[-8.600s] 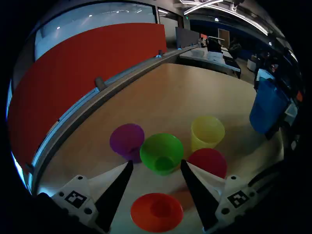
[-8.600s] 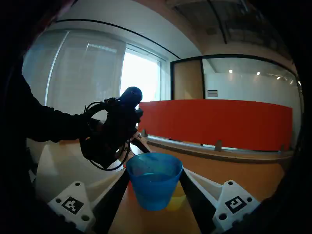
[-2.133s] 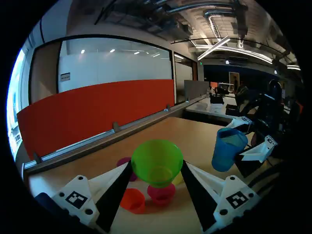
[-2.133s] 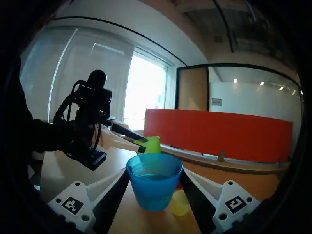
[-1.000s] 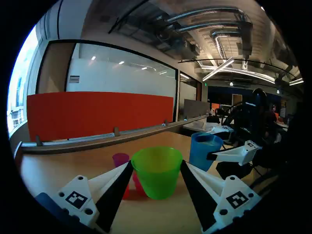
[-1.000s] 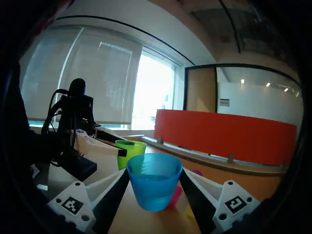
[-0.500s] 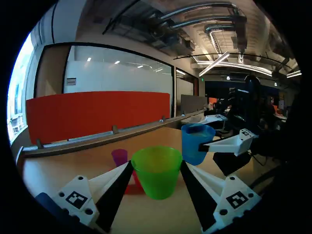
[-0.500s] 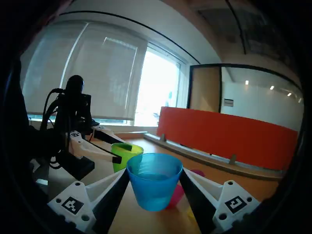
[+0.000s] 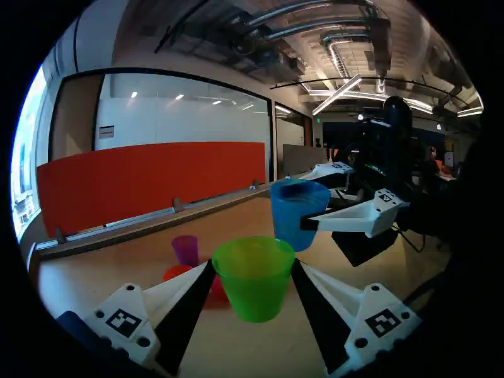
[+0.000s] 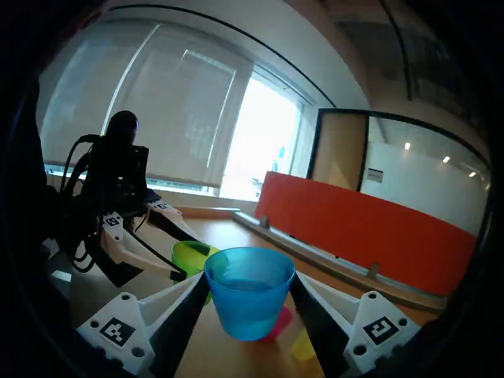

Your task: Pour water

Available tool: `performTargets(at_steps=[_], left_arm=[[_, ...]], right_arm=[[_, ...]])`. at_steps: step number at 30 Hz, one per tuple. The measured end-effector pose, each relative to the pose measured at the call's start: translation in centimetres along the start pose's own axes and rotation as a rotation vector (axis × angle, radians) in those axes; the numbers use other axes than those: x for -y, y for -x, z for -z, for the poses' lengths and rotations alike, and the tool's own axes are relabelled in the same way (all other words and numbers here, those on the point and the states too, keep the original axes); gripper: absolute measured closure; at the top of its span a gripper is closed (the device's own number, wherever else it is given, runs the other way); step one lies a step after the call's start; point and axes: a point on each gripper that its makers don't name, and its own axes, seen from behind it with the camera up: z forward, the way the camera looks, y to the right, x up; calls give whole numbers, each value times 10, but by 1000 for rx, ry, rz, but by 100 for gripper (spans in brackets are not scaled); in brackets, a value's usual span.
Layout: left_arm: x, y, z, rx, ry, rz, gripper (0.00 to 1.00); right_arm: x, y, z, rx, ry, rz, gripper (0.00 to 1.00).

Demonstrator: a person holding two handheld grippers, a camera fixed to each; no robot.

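Note:
My left gripper (image 9: 252,277) is shut on a green cup (image 9: 254,277), held upright above the wooden table (image 9: 113,277). Up and to the right of it in the left gripper view hangs a blue cup (image 9: 296,213), pinched by the right gripper (image 9: 302,217). In the right gripper view my right gripper (image 10: 250,293) is shut on that blue cup (image 10: 249,293), which holds water and stays level. The green cup (image 10: 187,257) shows lower left of it, in the left gripper (image 10: 183,264), close beside the blue rim.
A purple cup (image 9: 185,249) and red cups (image 9: 217,292) stand on the table behind the green cup. A pink cup (image 10: 278,321) and a yellow cup (image 10: 303,346) sit below the blue one. An orange partition (image 9: 151,179) lines the table's far edge.
The blue cup has risen and moved nearer, now standing higher than the green cup's rim. In the right gripper view the green cup has dropped lower and closer. Both cups remain held.

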Motion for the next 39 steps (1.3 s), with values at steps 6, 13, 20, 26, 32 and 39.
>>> performTargets(at_steps=[6,13,20,26,32,39], left_arm=[[-3,3,-1,4,12,0,13],[-8,5,-3,7,25,-3,13],[-15,9,-4,18,43,-19,13],[-21,10,-4,24,61,-24,13],[-26,14,-5,35,73,-31,13],[-33,14,-5,37,90,-32,13]], right_arm=[[-3,-5,-2,6,1,39,10],[-9,-7,-5,20,1,95,10],[-11,-8,-7,36,-7,159,10],[-6,-11,-8,44,-24,248,10],[-1,-14,-10,55,-40,335,10],[1,-16,-12,70,-46,399,10]])
